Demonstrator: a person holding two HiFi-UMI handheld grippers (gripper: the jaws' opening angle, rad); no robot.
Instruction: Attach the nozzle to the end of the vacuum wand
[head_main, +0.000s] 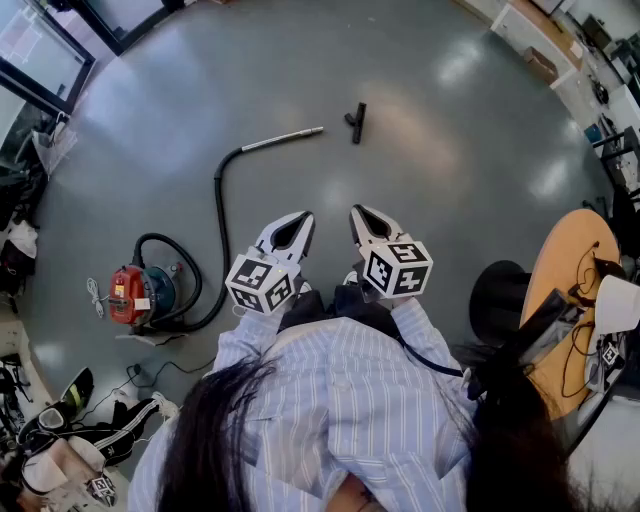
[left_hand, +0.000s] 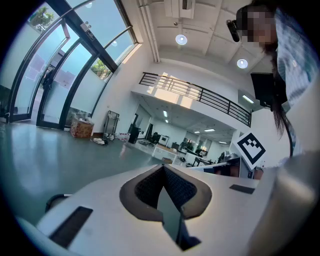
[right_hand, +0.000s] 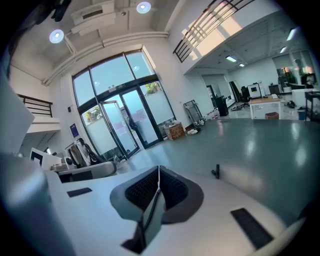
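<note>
Nozzle (head_main: 356, 122) is seen on the far floor (head_main: 450, 160), just right of the wand (head_main: 282, 139). Left tongs (head_main: 302, 217) and right tongs (head_main: 357, 211) are held closed, empty; if not opened, the nozzle could be knocked away.

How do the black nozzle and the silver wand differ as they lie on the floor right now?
The silver metal wand is long and thin; the black T-shaped nozzle is short. The wand joins the black hose; the nozzle lies loose, apart from the wand's tip. Both rest on the grey floor.
</note>
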